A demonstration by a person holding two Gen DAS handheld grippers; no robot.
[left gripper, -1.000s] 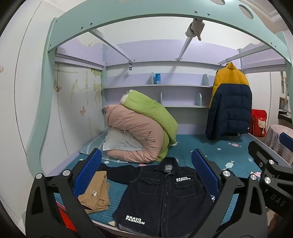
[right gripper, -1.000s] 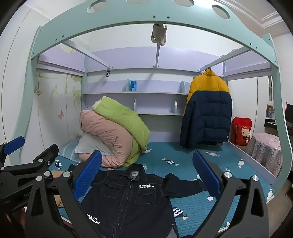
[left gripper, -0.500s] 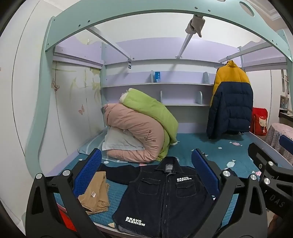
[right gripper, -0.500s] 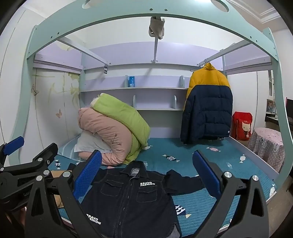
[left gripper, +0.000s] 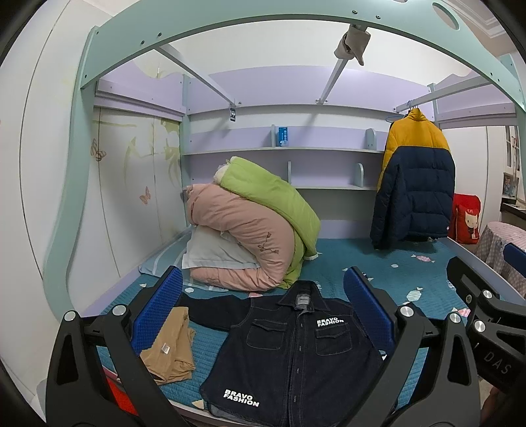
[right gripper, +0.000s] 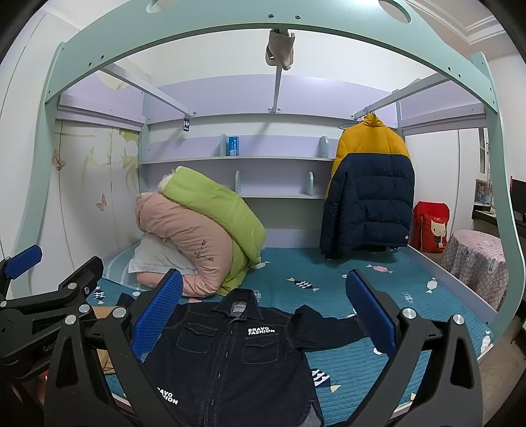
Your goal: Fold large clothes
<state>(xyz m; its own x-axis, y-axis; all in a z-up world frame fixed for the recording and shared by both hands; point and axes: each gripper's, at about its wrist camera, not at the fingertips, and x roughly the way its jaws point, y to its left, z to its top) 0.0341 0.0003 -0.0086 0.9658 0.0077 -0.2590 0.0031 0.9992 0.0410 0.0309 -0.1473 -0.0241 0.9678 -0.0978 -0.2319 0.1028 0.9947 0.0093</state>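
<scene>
Both tongs have dipped slightly toward the bed (left gripper: 411, 266). Left tongs (left gripper: 263, 312) and right tongs (right gripper: 263, 312) gape wide, holding nothing. Dark denim jacket (left gripper: 296, 354) lies flat, sleeves outstretched, beside tan trousers (left gripper: 171, 345).

Even indoor light from overhead, probably a ceiling lamp out of view; room fairly bright, cool cast. Soft shadows under the quilts (left gripper: 250, 226) and the hanging jacket (right gripper: 368, 187). No glare. Strong fisheye bend on the bed frame (right gripper: 263, 29), black vignette in corners. Dark denim shirt (left gripper: 296, 348) sharp, lettering readable.
</scene>
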